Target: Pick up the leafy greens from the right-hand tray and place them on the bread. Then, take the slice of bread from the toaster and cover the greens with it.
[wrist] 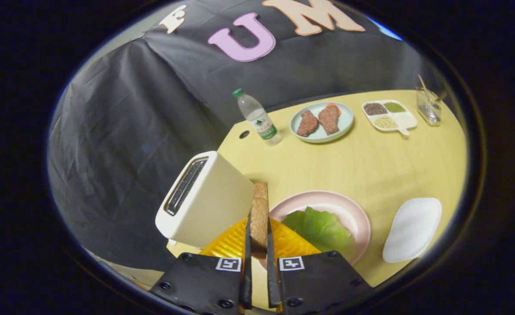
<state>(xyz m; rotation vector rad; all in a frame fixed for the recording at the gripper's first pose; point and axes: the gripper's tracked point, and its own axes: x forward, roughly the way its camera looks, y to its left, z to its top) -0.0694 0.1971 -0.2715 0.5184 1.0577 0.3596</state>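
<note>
Gripper (259,245) is clamping the bread slice (259,212) edge-on, both fingers pressing its flat faces; the slice is standing upright between them and reaching out past the fingertips. It is hanging clear of the toaster (204,199), which is sitting just to the left with its slot looking empty, though the slot interior is too dark to be sure.

Greens (320,227) are lying on the pink plate (353,210), just right of the held slice. The lower bread that they should be resting on is not making itself visible; the leaf is covering that spot, so I cannot confirm it. The white tray (412,229) further right is carrying nothing I can make out, which fits the greens having come from there.

Judgement on progress: first half (greens to bread) appears done. Second half is under way: slice is out of the toaster and in grip, not yet over the greens. Remaining: carrying it right, laying it flat, setting it on the leaf, letting go.

An orange ridged item (231,245) is showing under the fingers; identity unclear.

Far side of the table (371,166): bottle (257,117), a plate with two brown pieces (322,121), divided dish (388,114), glass (429,107). None are taking part.
</note>
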